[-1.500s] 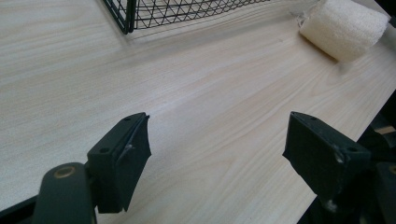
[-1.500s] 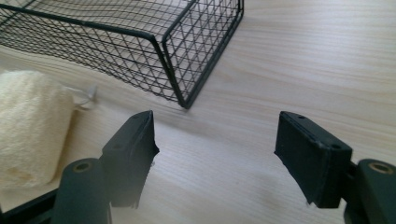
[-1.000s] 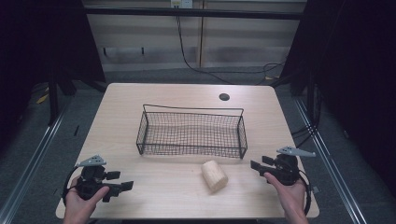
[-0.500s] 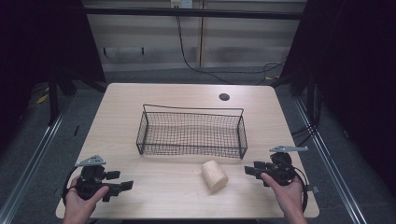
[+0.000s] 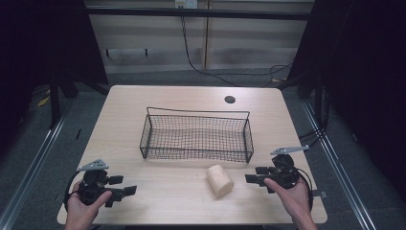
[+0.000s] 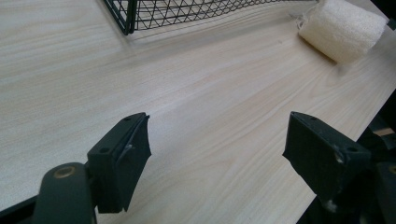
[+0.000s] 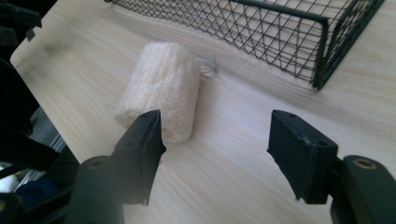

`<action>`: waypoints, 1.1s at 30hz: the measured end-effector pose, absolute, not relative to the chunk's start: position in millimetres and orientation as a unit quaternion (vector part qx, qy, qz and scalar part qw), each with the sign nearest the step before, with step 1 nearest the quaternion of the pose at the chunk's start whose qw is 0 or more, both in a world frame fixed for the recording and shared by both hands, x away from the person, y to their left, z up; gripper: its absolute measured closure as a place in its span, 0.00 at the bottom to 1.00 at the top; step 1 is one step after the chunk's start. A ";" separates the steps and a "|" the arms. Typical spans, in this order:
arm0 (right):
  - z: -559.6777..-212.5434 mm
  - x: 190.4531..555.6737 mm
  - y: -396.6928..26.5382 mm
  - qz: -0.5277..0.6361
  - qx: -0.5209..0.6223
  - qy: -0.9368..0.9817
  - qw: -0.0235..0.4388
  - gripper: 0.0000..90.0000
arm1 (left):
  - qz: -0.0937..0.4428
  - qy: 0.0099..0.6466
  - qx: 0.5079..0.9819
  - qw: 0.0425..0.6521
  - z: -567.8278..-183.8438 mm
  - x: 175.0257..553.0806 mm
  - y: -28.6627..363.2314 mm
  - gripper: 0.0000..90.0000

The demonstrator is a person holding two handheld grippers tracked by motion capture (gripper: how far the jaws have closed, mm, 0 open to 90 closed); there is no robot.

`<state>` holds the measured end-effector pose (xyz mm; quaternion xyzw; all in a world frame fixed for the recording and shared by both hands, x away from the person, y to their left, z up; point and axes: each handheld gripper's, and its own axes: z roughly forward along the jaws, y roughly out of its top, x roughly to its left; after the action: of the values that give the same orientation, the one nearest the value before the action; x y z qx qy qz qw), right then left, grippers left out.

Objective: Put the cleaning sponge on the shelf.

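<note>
High view: wire basket, no contents.

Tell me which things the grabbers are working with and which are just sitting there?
In use:
- loofah roll, lying on the table, untouched
- right gripper, jaws just opened, nothing between them, pointing at the roll
- wire basket, likely where it goes

Just there:
- left gripper, open, idle
- round hole in the tabletop

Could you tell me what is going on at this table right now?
A person holds a tool in each hand. The right tool, jaws just opened and empty, points at a pale loofah roll lying beside a black wire basket. The left tool rests open near the table's front edge.
</note>
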<state>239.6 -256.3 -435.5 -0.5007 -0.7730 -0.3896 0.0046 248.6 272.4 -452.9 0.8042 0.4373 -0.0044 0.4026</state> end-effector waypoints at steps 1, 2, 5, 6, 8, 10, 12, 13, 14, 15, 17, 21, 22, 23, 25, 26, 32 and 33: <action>-435.0 240.5 -253.4 -0.383 -0.498 -0.778 0.006 0.37 | -0.007 0.437 0.804 0.402 -453.0 248.8 272.2 0.24; -434.3 240.9 -252.1 -0.381 -0.498 -0.779 0.010 0.36 | -0.006 0.438 0.804 0.402 -453.1 248.8 272.1 0.24; -432.9 242.1 -249.3 -0.378 -0.496 -0.782 0.012 0.36 | -0.006 0.438 0.804 0.401 -453.3 248.9 272.3 0.24; -432.4 242.6 -248.1 -0.376 -0.495 -0.783 0.013 0.35 | -0.006 0.439 0.803 0.402 -453.4 248.9 272.6 0.24; -430.7 245.7 -241.9 -0.369 -0.491 -0.789 0.024 0.33 | -0.006 0.441 0.802 0.403 -453.5 249.1 272.8 0.24; -430.1 247.1 -239.6 -0.362 -0.485 -0.796 0.030 0.33 | -0.005 0.441 0.802 0.402 -453.4 249.1 272.9 0.24; -429.6 250.9 -232.3 -0.349 -0.479 -0.804 0.040 0.30 | -0.007 0.442 0.802 0.401 -454.0 249.5 272.4 0.24; -429.5 252.2 -230.3 -0.353 -0.478 -0.803 0.042 0.29 | -0.007 0.440 0.804 0.400 -453.9 249.4 272.6 0.24; -429.4 253.0 -228.5 -0.358 -0.476 -0.802 0.047 0.29 | -0.006 0.438 0.804 0.401 -453.6 249.1 272.7 0.24; -429.4 253.7 -226.8 -0.360 -0.473 -0.802 0.053 0.29 | -0.006 0.438 0.804 0.403 -453.4 248.9 272.9 0.24; -427.9 254.0 -223.2 -0.350 -0.475 -0.806 0.053 0.29 | -0.006 0.439 0.804 0.402 -453.4 249.1 273.1 0.24; -425.1 257.5 -218.3 -0.348 -0.469 -0.810 0.058 0.27 | -0.007 0.439 0.804 0.401 -453.7 249.1 272.8 0.24; -424.3 258.6 -216.8 -0.344 -0.467 -0.812 0.061 0.26 | -0.006 0.439 0.804 0.401 -453.6 249.2 272.9 0.24; -423.4 259.6 -215.3 -0.341 -0.466 -0.814 0.063 0.25 | -0.006 0.439 0.804 0.401 -453.6 249.2 272.9 0.24; -423.2 260.7 -213.7 -0.341 -0.464 -0.815 0.065 0.24 | -0.006 0.440 0.803 0.402 -453.5 249.2 272.9 0.24; -422.9 262.0 -212.6 -0.337 -0.462 -0.817 0.070 0.24 | -0.006 0.440 0.803 0.402 -453.6 249.2 273.0 0.24; -421.5 269.3 -204.5 -0.317 -0.468 -0.820 0.088 0.23 | -0.006 0.439 0.803 0.402 -453.4 249.0 273.1 0.24; -421.5 269.3 -204.5 -0.317 -0.468 -0.820 0.088 0.23 | -0.006 0.439 0.804 0.402 -453.3 249.0 273.0 0.24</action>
<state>269.3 -204.5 -421.5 -0.4683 -0.8201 -0.3168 0.0878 249.0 273.0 -453.3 0.8037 0.4389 -0.0062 0.4017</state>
